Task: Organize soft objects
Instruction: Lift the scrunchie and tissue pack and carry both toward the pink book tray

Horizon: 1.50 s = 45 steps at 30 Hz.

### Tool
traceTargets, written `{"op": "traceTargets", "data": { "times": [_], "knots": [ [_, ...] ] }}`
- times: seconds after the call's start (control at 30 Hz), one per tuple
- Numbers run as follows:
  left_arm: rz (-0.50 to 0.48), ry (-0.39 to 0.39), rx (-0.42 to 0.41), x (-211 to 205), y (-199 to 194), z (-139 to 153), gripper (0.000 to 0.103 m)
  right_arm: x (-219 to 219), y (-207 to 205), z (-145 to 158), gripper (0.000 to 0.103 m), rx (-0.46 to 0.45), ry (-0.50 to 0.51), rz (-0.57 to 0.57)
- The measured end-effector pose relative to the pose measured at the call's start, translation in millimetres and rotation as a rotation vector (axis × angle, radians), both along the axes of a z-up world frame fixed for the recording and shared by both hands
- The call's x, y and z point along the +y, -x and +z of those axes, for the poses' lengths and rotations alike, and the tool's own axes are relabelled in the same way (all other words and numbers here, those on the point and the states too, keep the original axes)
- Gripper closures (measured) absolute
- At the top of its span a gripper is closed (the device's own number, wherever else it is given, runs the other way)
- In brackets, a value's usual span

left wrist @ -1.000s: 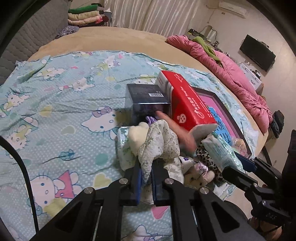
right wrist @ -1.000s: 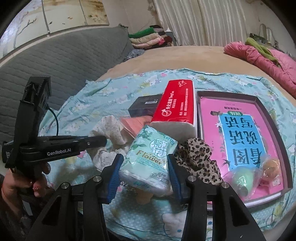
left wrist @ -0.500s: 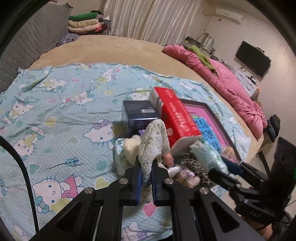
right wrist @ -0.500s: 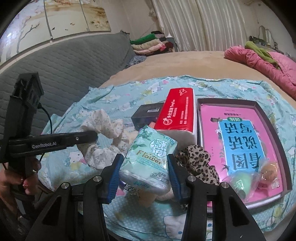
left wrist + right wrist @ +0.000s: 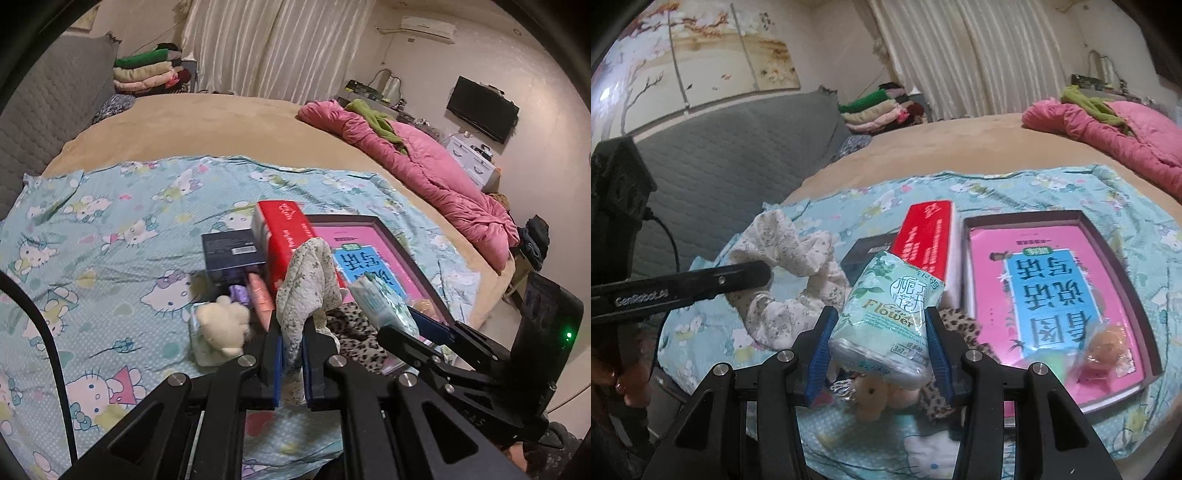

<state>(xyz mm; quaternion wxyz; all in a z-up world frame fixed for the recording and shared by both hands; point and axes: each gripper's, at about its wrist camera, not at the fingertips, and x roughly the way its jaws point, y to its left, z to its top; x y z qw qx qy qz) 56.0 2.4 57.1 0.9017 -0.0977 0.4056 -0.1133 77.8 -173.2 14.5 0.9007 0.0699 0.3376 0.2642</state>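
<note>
My left gripper (image 5: 291, 354) is shut on a white floral scrunchie (image 5: 308, 284) and holds it lifted above the bed; the scrunchie also shows in the right wrist view (image 5: 790, 280), hanging from the left gripper's fingers (image 5: 746, 275). My right gripper (image 5: 879, 343) is shut on a pale green tissue pack (image 5: 886, 317), lifted off the bed; that pack also shows in the left wrist view (image 5: 380, 302). A cream plush toy (image 5: 221, 325), a leopard-print cloth (image 5: 354, 339) and a pink item (image 5: 258, 295) lie below on the Hello Kitty sheet (image 5: 110, 258).
A red tissue box (image 5: 288, 240), a dark box (image 5: 231, 254) and a framed box with a pink book (image 5: 1060, 288) lie on the sheet. A pink quilt (image 5: 424, 173) lies at the bed's far right. Folded clothes (image 5: 147, 74) are stacked by the grey headboard (image 5: 731, 162).
Both grippers have risen and pulled back from the pile, each carrying its load. The scrunchie has lifted clear of the plush toy and the other items beneath it.
</note>
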Motion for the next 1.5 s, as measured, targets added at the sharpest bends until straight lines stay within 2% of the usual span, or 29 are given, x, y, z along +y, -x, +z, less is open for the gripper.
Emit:
{"op": "traceTargets", "data": {
  "times": [0.33,0.63,0.73,1.1,1.5],
  "knots": [
    [-0.039,0.017,-0.013,-26.3,1.1,13.0,0.095,-28.8,3.7,13.0,0.054,-0.029,-0.033,-0.078],
    [-0.069,-0.001,-0.009,-57.0,-2.6,15.9,0.095,-51.8,4.4,16.1,0.054,-0.045,-0.071,-0.131],
    [-0.078,0.017,-0.013,-66.4,-6.4,18.4,0.094,-59.4,6.0,19.4,0.054,-0.071,-0.042,-0.162],
    [-0.119,0.029,-0.021,-104.0,-25.7,26.5,0.094,-111.8,2.2,27.3,0.054,-0.095,-0.065,-0.314],
    [-0.145,0.037,-0.011,-138.8,-51.8,19.1,0.094,-146.8,-0.7,37.6,0.054,-0.125,-0.069,-0.403]
  ]
}}
